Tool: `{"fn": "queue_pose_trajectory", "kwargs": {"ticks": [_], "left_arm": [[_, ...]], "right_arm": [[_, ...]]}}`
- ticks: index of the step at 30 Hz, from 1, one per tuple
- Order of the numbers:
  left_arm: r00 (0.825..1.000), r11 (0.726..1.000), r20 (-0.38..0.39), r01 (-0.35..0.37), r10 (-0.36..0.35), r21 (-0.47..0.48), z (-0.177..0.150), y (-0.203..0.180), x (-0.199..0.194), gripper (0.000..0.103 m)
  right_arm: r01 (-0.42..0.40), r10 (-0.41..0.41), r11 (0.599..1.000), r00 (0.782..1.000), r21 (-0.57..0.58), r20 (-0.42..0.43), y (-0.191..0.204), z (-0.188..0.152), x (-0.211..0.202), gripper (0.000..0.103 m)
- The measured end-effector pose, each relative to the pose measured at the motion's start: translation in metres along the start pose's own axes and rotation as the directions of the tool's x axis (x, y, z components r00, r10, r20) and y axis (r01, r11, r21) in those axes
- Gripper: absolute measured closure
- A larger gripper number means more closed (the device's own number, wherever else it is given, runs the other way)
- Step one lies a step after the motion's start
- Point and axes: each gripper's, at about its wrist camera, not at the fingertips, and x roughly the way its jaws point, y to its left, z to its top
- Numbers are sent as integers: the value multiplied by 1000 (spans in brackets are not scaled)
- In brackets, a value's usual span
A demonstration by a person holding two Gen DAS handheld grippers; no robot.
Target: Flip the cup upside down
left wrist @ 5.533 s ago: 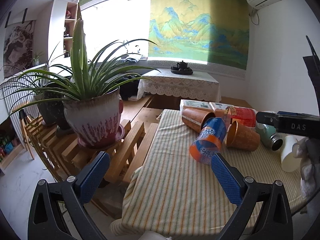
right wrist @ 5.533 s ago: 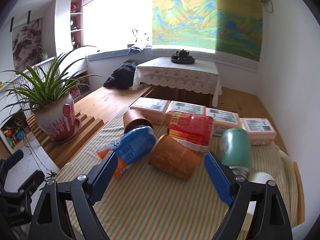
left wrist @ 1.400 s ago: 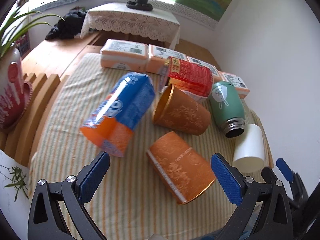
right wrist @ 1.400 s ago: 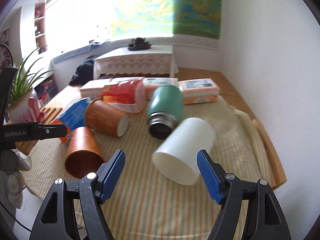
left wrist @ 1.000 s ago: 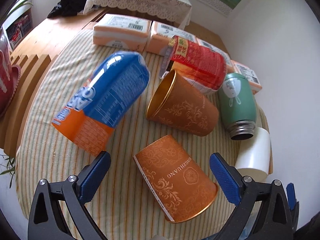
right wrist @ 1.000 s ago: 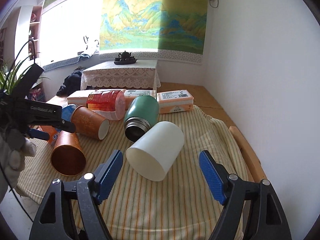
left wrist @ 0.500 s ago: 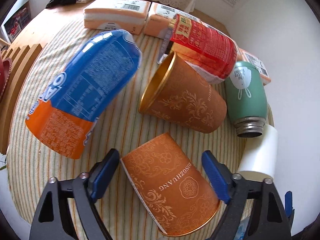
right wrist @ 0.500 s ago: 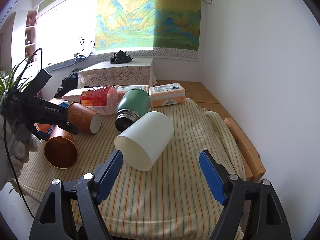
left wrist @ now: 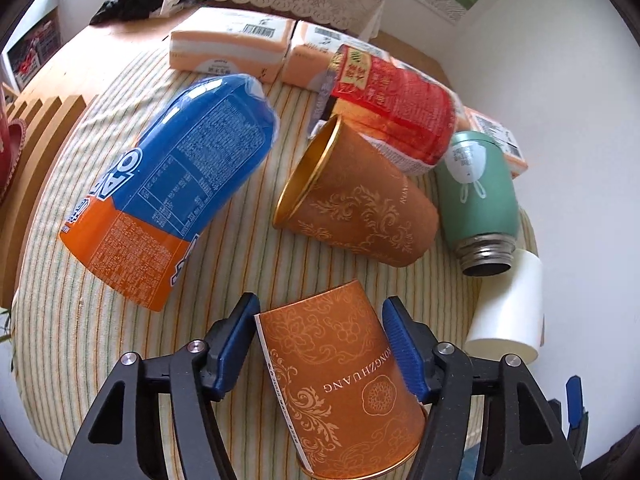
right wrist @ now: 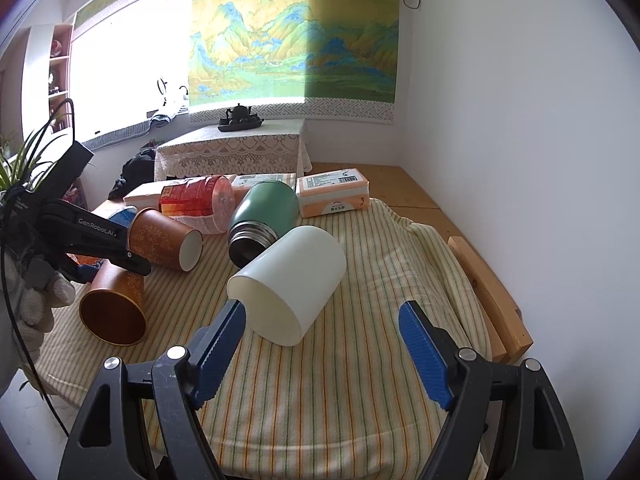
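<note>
An orange patterned cup [left wrist: 340, 380] lies on its side on the striped cloth, mouth toward the table's near edge. My left gripper [left wrist: 320, 344] is shut on it, a blue pad on each side of its body. The same cup [right wrist: 114, 304] and the left gripper [right wrist: 100, 256] show at the left of the right wrist view. My right gripper [right wrist: 322, 350] is open and empty, just in front of a white cup [right wrist: 288, 284] lying on its side with its mouth toward me.
A second orange cup [left wrist: 356, 196], a blue-orange snack tube [left wrist: 172, 184], a red package [left wrist: 392, 108] and a green flask [left wrist: 476, 200] lie behind. Tissue packs [left wrist: 228, 46] line the far edge. A wooden rail [right wrist: 488, 296] runs along the table's right side.
My left gripper has moved down onto the near orange cup and closed on it. My right gripper has stayed open near the white cup.
</note>
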Motion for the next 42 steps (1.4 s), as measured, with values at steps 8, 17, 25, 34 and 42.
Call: {"fn": "queue_pose_trajectory", "kwargs": {"ticks": [8,17,25,34,42], "left_arm": [[1000,1000,25,17,-17,-6,-2,-1,-8,38],[976,994,217,-40,17,102,-13,-20,-47,38],[930,969,359,-153,75,194,-23,-40,-49,38],[839,929,531,-282,119,238,-31,-52,-40,38],[815,905,564,-331,131,268,-38,-56,-26,38]], "right_arm": [[1,-1,1000,1000,-1,3,4,0,-1,28],[-1,0,1000,1000,6,11,6,1,-3,27],[9,-9,1000,1000,-9,11,9,0,-5,28],[19,-19,1000,1000,-2,0,6,-2,-3,27],[23,-23,1000,1000,-3,0,7,-3,-3,27]]}}
